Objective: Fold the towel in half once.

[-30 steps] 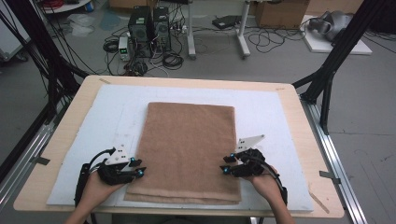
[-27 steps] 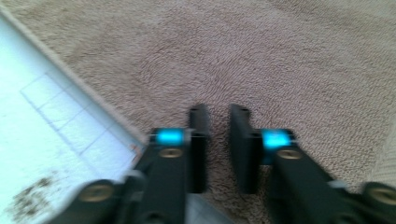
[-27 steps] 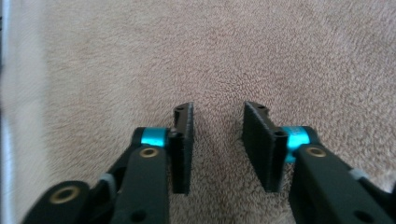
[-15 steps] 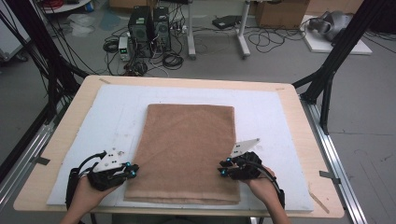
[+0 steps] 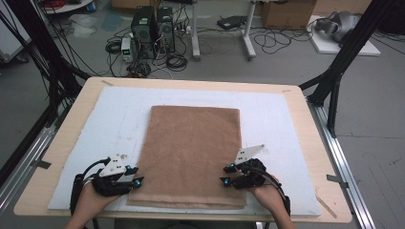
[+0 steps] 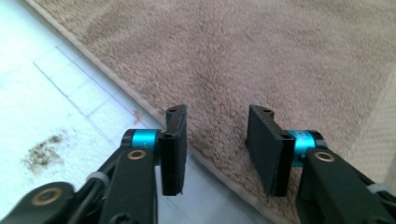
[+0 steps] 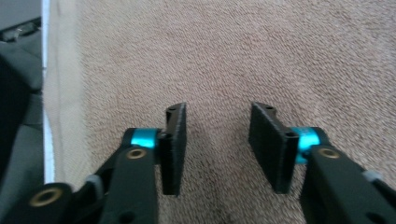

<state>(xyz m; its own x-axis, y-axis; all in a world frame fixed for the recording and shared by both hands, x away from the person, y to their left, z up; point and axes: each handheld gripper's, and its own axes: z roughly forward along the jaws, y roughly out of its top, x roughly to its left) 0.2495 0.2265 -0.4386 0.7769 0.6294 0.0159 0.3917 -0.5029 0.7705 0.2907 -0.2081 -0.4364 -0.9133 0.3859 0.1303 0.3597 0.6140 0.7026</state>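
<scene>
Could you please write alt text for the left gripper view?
The left hand-held gripper hangs over the left edge of a brown towel, jaws apart with nothing pinched between them. White mat lies beside the towel.

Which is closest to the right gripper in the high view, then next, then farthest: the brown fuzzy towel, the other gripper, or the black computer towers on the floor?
From the right gripper:
1. Brown fuzzy towel, directly beneath its jaws.
2. Left gripper, across the towel at its left edge.
3. Black computer towers, on the floor beyond the table's far side.

no readable text, labels, brands or numbers on anything in view
</scene>
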